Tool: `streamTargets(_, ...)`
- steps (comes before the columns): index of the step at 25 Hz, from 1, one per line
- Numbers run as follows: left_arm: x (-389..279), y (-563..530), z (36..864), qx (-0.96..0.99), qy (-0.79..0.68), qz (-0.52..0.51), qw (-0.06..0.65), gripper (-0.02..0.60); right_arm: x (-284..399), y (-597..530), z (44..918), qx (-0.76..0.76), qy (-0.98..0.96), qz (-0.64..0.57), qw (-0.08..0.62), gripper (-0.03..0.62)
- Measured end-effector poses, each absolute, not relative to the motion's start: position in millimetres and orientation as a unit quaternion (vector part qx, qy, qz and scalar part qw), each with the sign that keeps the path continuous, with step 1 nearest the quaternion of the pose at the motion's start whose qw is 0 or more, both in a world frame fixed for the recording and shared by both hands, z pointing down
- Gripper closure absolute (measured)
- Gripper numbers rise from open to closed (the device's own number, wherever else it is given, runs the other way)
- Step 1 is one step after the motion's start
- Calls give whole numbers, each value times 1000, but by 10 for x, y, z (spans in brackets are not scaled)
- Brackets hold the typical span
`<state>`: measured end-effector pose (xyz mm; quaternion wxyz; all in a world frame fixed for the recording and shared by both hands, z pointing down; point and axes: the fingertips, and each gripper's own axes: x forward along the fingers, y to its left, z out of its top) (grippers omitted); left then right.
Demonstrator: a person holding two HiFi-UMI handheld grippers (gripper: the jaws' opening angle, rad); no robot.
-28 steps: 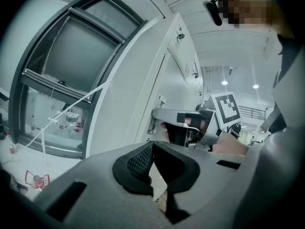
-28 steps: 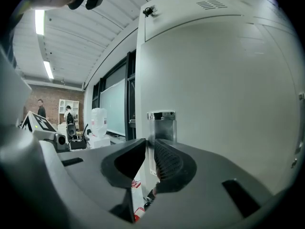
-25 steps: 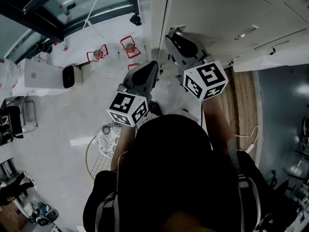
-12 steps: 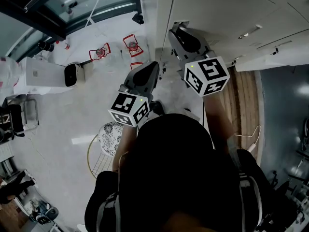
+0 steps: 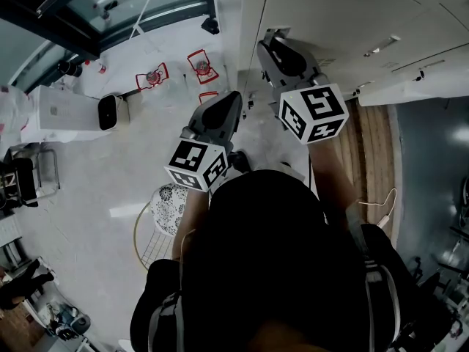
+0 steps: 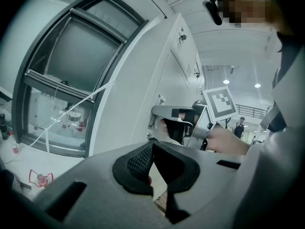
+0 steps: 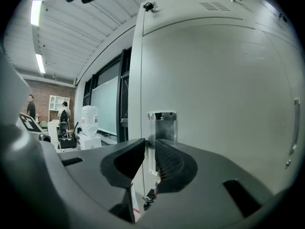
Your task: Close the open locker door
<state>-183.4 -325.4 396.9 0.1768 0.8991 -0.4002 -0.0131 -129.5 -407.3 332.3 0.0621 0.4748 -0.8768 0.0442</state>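
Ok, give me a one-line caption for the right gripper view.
Right gripper, jaws just loosened slightly, holds the chrome handle at the edge of the white locker door.

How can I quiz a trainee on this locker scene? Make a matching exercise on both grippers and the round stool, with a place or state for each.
Things:
1. left gripper
2. right gripper
3. stool

Places or states:
A. stands on the floor, patterned seat
B. closed on the handle of the locker door
C. jaws together, nothing between them

Pairs: 1-C, 2-B, 3-A.
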Motion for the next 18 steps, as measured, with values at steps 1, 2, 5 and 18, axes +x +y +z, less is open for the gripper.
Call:
streamTargets(1,-1834,-3256,3966,899,-400,-13,177,564,-1293,-4073,3321,478,-875,42,64,523)
streamTargets(2,-1834,-3259,3965,899,-400,-13,177,563,-1287,-4074,3321,480,-874,41,65,522)
streamTargets(5,-1834,-3266,3974,899,-400,-12,177,563,-1249,-4080,3314,485,-871,42,63,520)
streamTargets(18,-1795,-3122,3978,897,-406,-6,174,563,-1118,-3918,3253,481,-874,44,50,520)
